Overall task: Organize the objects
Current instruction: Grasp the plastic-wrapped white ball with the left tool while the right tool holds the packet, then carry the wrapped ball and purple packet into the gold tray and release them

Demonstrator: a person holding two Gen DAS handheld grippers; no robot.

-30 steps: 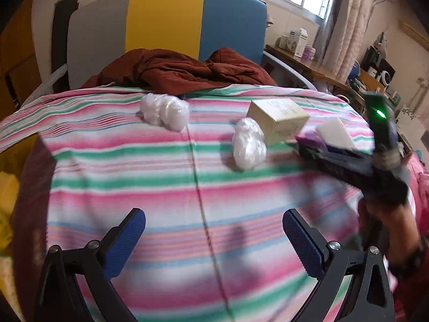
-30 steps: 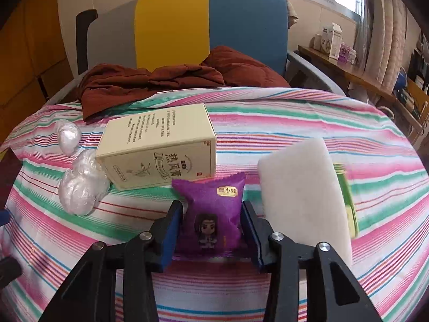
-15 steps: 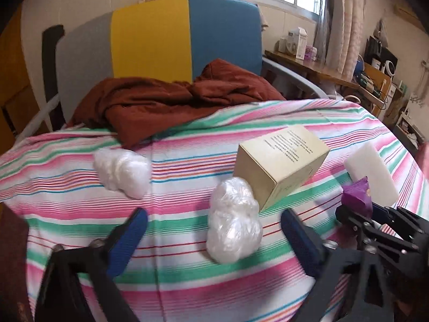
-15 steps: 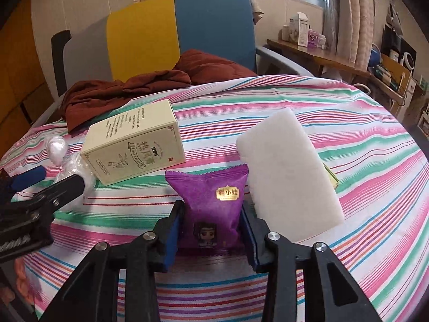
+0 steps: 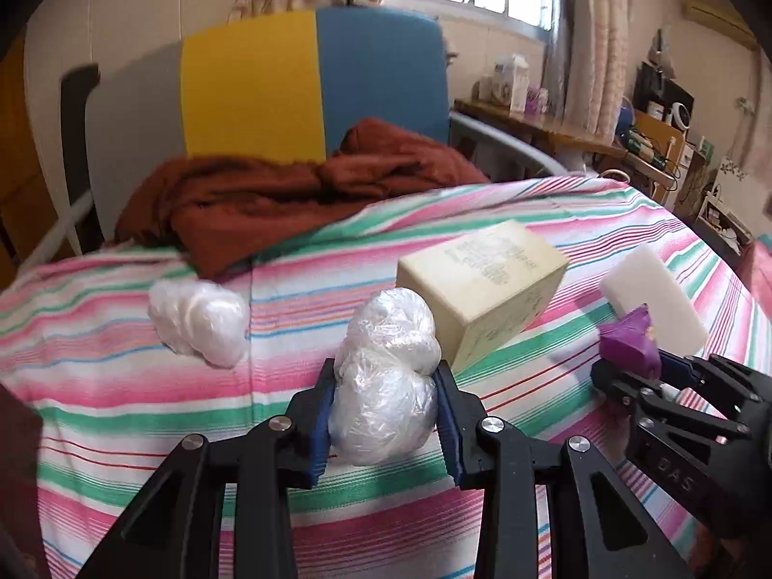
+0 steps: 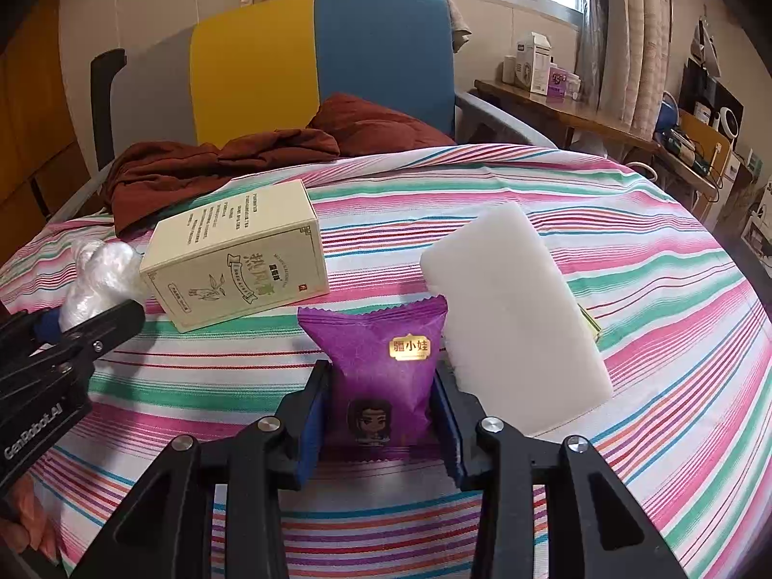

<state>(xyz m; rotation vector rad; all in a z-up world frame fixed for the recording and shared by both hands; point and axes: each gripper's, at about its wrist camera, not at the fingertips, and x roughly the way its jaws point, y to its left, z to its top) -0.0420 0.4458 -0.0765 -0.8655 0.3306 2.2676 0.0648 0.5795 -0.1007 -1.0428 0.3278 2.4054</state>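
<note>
Striped bench (image 6: 651, 289) bare at frame right and bottom; cream box (image 6: 241, 270), white block (image 6: 511, 318) crowd centre.

Black gripper (image 5: 386, 417) frames, blue pads (silver screws)

The striped tablecloth (image 6: 627, 260) is matt woven cloth, and the rust-brown garment (image 5: 270, 202) behind it is soft, crumpled fabric. The wrapped bundle (image 5: 386, 386) and its twin (image 5: 198, 323) are crinkly, glossy clear plastic film; the cream box (image 6: 241, 270) is smooth matt printed cardboard. The purple snack packet (image 6: 381, 376) has satiny foil-like plastic, the white sponge block (image 6: 511, 318) a finely porous matt face.
</note>
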